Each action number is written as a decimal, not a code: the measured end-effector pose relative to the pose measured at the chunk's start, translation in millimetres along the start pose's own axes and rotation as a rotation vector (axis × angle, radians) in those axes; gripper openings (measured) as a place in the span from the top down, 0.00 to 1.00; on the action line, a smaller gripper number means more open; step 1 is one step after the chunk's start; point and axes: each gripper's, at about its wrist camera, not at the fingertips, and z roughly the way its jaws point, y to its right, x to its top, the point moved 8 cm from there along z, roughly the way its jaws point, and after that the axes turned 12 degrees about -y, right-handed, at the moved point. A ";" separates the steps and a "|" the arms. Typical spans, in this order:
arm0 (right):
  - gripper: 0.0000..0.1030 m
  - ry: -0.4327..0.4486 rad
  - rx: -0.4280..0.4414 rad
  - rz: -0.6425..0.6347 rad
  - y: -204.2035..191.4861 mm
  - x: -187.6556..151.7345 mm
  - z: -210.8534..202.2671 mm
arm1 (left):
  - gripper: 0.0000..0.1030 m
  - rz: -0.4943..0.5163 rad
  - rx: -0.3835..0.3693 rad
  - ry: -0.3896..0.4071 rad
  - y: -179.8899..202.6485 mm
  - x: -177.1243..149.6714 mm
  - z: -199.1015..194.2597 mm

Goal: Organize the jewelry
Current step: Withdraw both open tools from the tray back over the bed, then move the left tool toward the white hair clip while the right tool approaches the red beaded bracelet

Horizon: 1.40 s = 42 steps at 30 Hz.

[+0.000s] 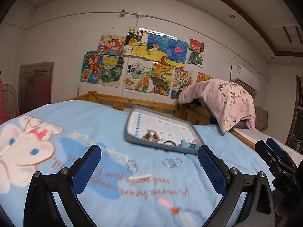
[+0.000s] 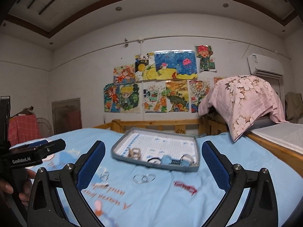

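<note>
A shallow grey tray (image 1: 132, 117) (image 2: 157, 130) lies on the light blue bed cover. It holds a beige linked piece (image 1: 150, 135) (image 2: 134, 153), a black ring (image 1: 169, 142), a blue clip (image 1: 186, 144) (image 2: 166, 159) and a clear ring (image 2: 186, 158). In front of the tray, on the cover, lie two linked clear rings (image 1: 172, 162) (image 2: 144, 178), another ring pair (image 1: 132, 164) (image 2: 104, 176) and a small hair clip (image 1: 141, 177). My left gripper (image 1: 149, 148) (image 2: 47, 147) and my right gripper (image 2: 153, 143) (image 1: 269, 145) both stand wide open and empty, short of the tray.
A wooden bed rail (image 2: 161, 123) runs behind the tray. A pink floral cloth (image 2: 244, 98) drapes over a pile at the right, beside a white surface (image 2: 280, 132). A person's hand (image 2: 7, 187) grips the left gripper's handle. Drawings cover the far wall.
</note>
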 end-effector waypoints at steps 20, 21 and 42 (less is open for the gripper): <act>0.03 -0.184 -0.027 0.041 -25.7 -91.8 -50.4 | 0.00 0.015 0.049 -0.139 -30.8 -89.5 -27.4; 0.03 -0.194 -0.031 0.042 -24.0 -93.7 -48.4 | 0.00 0.016 0.053 -0.139 -31.2 -90.3 -27.4; 0.03 -0.202 -0.039 0.009 2.8 -58.8 -11.2 | 0.00 0.039 0.099 -0.207 -34.9 -58.5 30.1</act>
